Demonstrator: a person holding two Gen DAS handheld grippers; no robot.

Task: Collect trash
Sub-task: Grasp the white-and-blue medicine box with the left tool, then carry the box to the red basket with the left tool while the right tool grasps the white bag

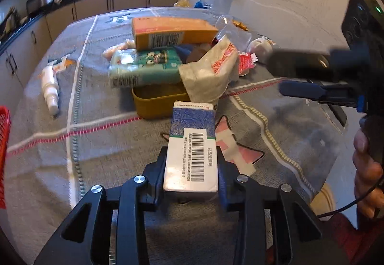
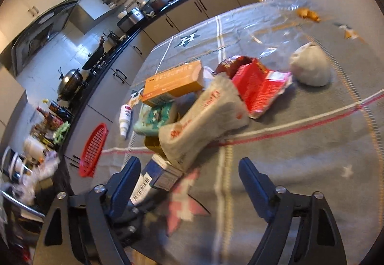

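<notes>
The left gripper (image 1: 192, 166) pinches a blue-and-white box (image 1: 192, 144) by its long sides, barcode face up, the box pointing toward twelve o'clock over the grey tablecloth (image 1: 96, 144). The box's far end almost reaches a yellow tub (image 1: 153, 104) — whether they touch is unclear.

On the tub sits a pile of trash: a teal tissue pack (image 1: 146, 65), an orange box (image 1: 172, 30) on top of it, and a white bag with red print (image 1: 211, 68) leaning off the tub's right edge. At one o'clock from the pile lie a red wrapper (image 1: 244, 63) and a grey wad (image 1: 260, 47). A white spray bottle (image 1: 50, 84) lies at ten o'clock, well apart from the pile, and a red basket (image 1: 3, 157) shows at the nine o'clock edge.

The right gripper (image 2: 192, 181) is spread wide with nothing between its pads, hovering over the tablecloth at about five o'clock from the white bag. In the left wrist view it enters from three o'clock, held in a hand (image 1: 367, 169). From the right wrist view the blue-and-white box sits just by the left finger (image 2: 124, 183), at seven o'clock from the pile.
</notes>
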